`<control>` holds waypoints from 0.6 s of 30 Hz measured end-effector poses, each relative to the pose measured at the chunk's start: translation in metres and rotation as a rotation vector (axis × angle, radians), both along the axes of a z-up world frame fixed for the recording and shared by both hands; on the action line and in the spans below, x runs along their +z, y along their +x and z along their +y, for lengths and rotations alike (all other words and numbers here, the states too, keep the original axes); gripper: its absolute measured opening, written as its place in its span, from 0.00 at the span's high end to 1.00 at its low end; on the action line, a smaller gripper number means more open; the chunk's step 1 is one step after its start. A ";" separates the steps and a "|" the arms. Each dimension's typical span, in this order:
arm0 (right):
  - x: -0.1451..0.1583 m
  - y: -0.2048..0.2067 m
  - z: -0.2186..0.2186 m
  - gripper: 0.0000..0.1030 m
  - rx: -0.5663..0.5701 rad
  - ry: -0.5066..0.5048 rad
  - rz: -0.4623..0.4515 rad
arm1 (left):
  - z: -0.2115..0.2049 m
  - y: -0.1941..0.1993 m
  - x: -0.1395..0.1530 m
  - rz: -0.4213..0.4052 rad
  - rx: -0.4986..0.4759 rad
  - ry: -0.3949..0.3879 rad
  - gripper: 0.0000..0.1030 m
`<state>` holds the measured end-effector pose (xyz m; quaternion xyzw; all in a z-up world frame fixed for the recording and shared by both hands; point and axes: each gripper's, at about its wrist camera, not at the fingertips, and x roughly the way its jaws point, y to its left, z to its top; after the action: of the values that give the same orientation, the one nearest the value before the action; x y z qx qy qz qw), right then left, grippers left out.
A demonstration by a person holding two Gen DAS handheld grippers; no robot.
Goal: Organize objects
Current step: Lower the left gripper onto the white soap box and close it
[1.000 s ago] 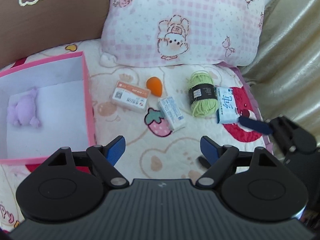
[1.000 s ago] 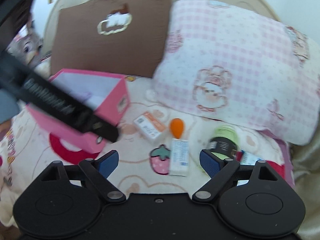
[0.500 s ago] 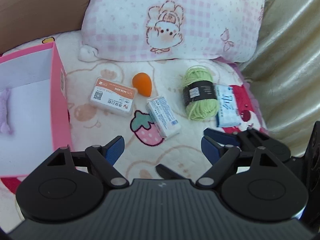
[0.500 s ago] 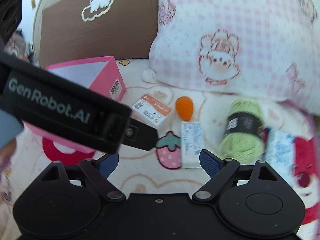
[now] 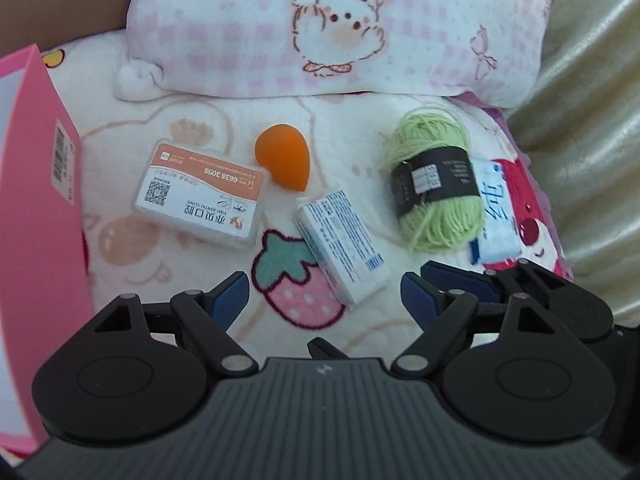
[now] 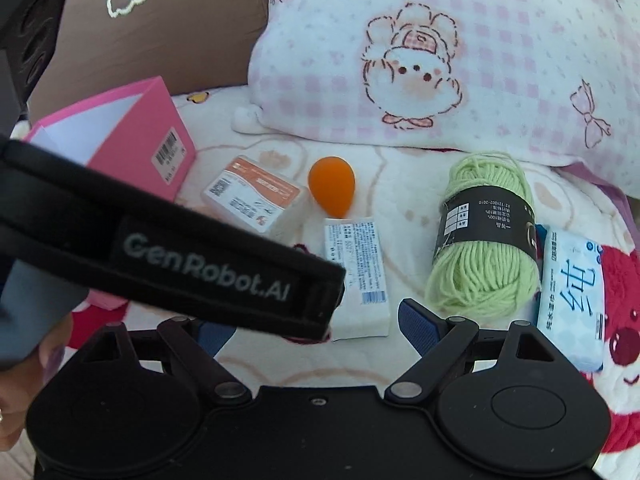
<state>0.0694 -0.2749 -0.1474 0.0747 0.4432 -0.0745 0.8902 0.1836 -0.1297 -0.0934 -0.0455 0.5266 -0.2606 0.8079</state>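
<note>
Judging the white carton (image 5: pixel 343 250) on the bed's blanket (image 5: pixel 360 128), beside the orange sponge (image 5: pixel 285 157), light, stiff and best pinched across its narrow sides, with left gripper (image 5: pixel 325 295) and right gripper (image 6: pixel 316 325) both spread wide and empty.

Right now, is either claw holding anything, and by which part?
Nothing is held. The left claw and the right claw both stand open above the blanket, empty, short of the white box.
</note>
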 end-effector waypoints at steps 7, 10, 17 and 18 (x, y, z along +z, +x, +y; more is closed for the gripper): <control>-0.019 0.015 -0.012 0.18 -0.028 -0.056 0.082 | -0.005 0.007 -0.023 0.025 0.019 -0.079 0.34; -0.021 0.018 -0.014 0.22 -0.016 -0.061 0.077 | -0.005 0.010 -0.031 0.040 0.030 -0.111 0.43; -0.034 0.022 -0.026 0.55 -0.042 -0.005 0.153 | -0.003 0.016 -0.046 0.093 0.036 -0.163 0.68; -0.033 0.022 -0.025 0.55 -0.037 -0.013 0.149 | -0.003 0.016 -0.048 0.101 0.038 -0.177 0.69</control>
<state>0.0913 -0.3004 -0.1803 0.0716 0.5061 -0.0993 0.8537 0.1999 -0.1324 -0.1413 -0.1400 0.5407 -0.2881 0.7779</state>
